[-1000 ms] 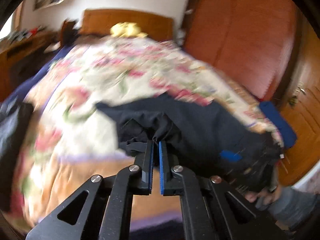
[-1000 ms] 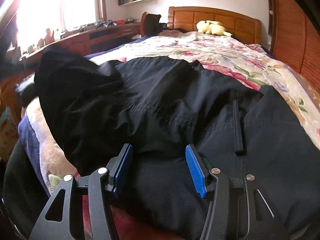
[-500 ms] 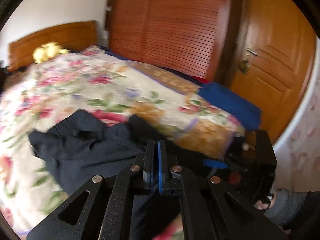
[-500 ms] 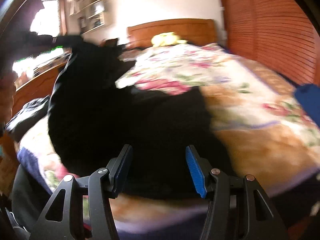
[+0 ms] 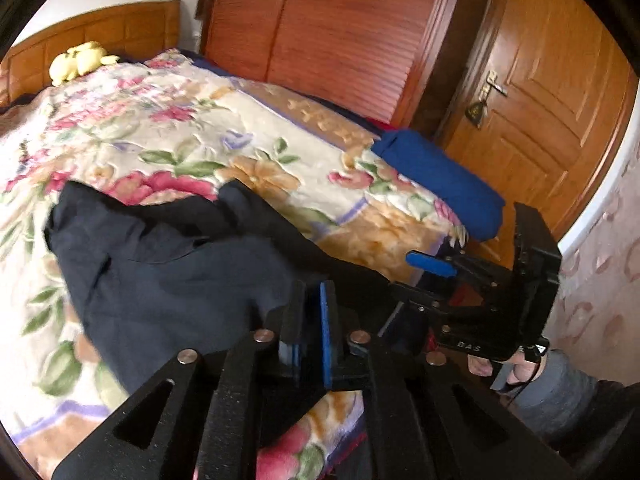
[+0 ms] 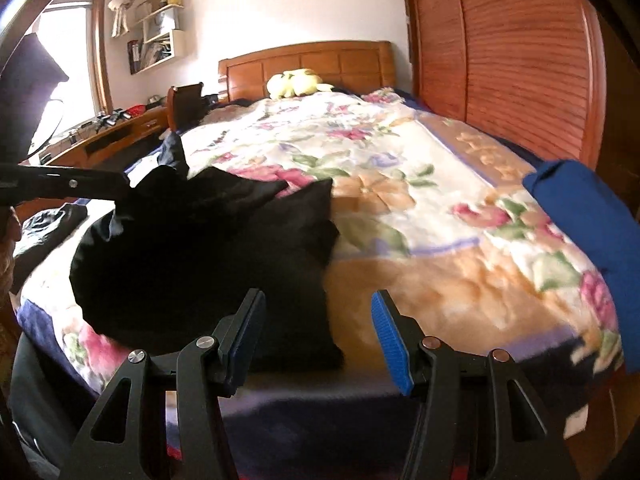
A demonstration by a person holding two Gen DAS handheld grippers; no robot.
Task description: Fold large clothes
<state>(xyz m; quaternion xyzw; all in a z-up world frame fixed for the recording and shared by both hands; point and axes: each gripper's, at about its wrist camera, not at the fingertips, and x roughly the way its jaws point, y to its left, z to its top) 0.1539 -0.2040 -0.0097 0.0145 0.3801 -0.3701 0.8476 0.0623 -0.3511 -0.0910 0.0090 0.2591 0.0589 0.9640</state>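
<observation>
A large dark navy garment [image 5: 172, 264] lies bunched on the floral blanket [image 5: 168, 136] near the bed's foot. My left gripper [image 5: 314, 312] is shut on an edge of the garment, and cloth runs from its jaws across the bed. The garment shows as a dark heap in the right wrist view [image 6: 208, 252], with the left gripper's arm [image 6: 68, 184] reaching to its upper left. My right gripper [image 6: 318, 332] is open and empty, just off the foot of the bed, beside the garment's near right corner. The right gripper also shows in the left wrist view [image 5: 432, 264].
A folded blue item [image 6: 588, 208] lies at the bed's right foot corner. A yellow plush toy [image 6: 294, 82] sits by the wooden headboard. A slatted wooden wardrobe [image 6: 520, 52] and a door [image 5: 532, 92] stand to the right. A desk [image 6: 100, 132] and dark clothes [image 6: 44, 224] are on the left.
The left gripper has swung toward the bed's foot, carrying the garment's edge over and bunching the cloth. The right gripper has pulled back off the garment and stayed open.
</observation>
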